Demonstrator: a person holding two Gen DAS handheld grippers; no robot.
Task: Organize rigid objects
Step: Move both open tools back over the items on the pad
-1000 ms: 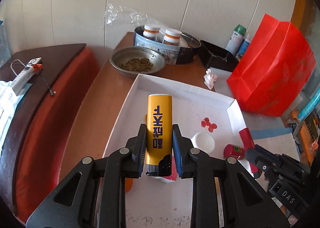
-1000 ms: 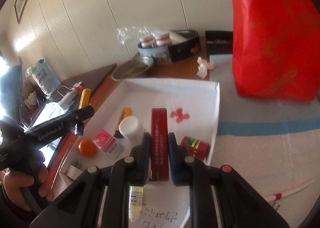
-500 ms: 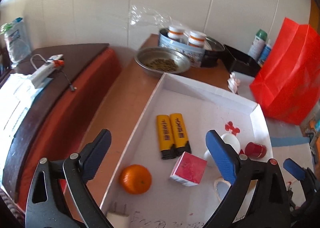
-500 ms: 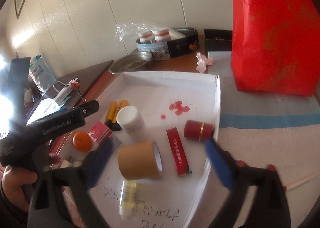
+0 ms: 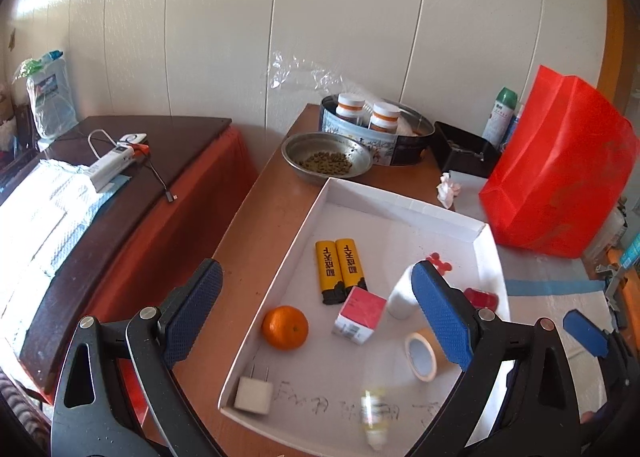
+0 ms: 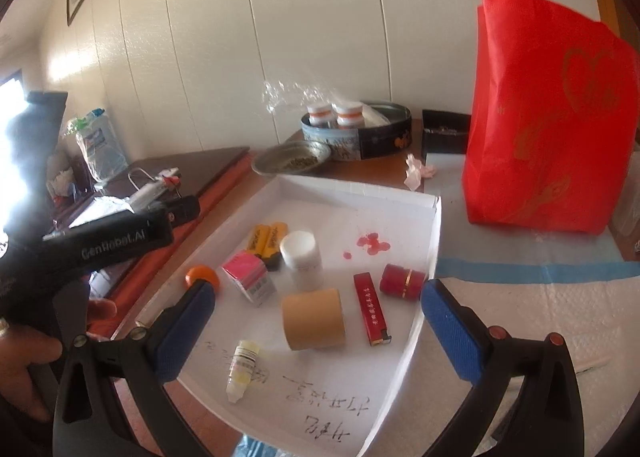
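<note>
The fingers of the left gripper (image 5: 316, 307) stood spread wide and empty, having just let go of a yellow lighter (image 5: 327, 270), which now lay flat in the white tray (image 5: 404, 204) ahead of them, touching a second yellow lighter (image 5: 349, 265) side by side. The fingers of the right gripper (image 6: 316, 325) were likewise released and bare; the red lighter (image 6: 371, 308) they had clamped a second ago lay flat in the tray just ahead and between them, beside the roll of tape (image 6: 313, 319) and near the red cap (image 6: 402, 281). Both grippers had drawn back and up, so more of the tray showed. Nearer the left fingers sat an orange (image 5: 285, 327), a pink box (image 5: 359, 315) and a plug (image 5: 253, 391). Both placements seemed finished; the lighters looked grouped, and the loose dropper bottle (image 6: 242, 369) probably wanted sorting next.
</note>
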